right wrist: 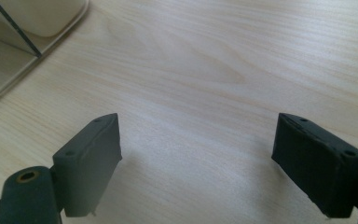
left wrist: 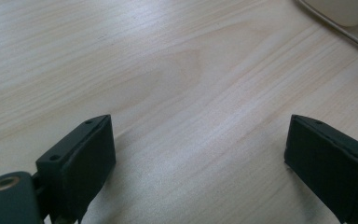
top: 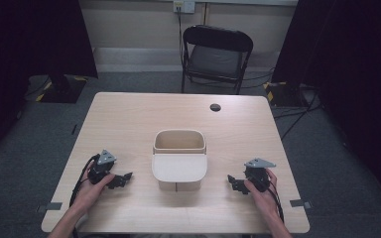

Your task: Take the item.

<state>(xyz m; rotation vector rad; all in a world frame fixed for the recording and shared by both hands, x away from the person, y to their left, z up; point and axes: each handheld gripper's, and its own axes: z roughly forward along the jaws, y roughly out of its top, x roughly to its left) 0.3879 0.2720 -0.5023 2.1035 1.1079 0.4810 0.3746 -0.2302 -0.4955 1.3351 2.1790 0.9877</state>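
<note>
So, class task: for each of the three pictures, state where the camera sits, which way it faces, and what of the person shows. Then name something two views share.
High view: above the person's side, looking forward and down on the table; forearms, left gripper and right gripper flank the beige bin.
Left gripper view: rides the left gripper, facing the tabletop; jaws apart.
Right gripper view: rides the right gripper, facing the tabletop; jaws apart.
Shared: both gripper views catch a corner of the bin.
</note>
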